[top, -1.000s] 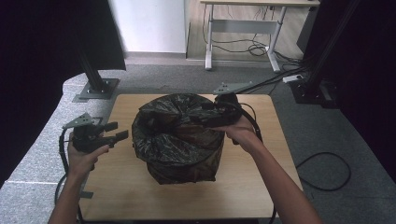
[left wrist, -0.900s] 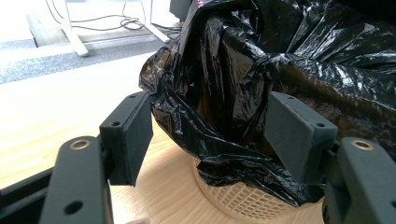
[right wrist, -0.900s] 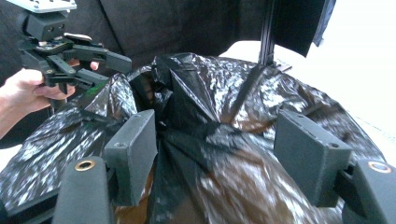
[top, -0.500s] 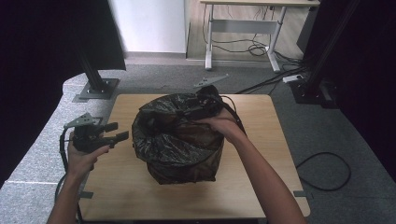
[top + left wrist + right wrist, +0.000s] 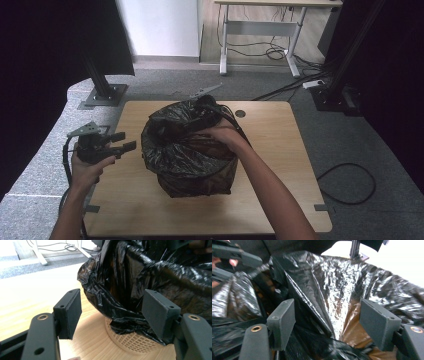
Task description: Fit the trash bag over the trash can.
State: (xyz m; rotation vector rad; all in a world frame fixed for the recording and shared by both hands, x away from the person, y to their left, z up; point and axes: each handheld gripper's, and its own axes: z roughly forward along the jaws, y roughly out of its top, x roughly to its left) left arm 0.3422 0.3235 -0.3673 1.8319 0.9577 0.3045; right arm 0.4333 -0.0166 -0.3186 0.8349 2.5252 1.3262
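Crinkled black plastic bin liner [image 5: 187,150] drapes pale mesh wastebasket [image 5: 130,340] mid-table. Step: seating liner inside. Right gripper [image 5: 202,112] over bag mouth, jaws apart, probably empty – view dark. Left gripper [image 5: 117,142] beside basket, jaws apart. Next: pinch rim fold

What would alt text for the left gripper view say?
A black bag lines a cream mesh basket on a wooden table, its plastic draped over the rim. The open left tongs frame the basket's base from the foreground, pads apart and touching nothing.
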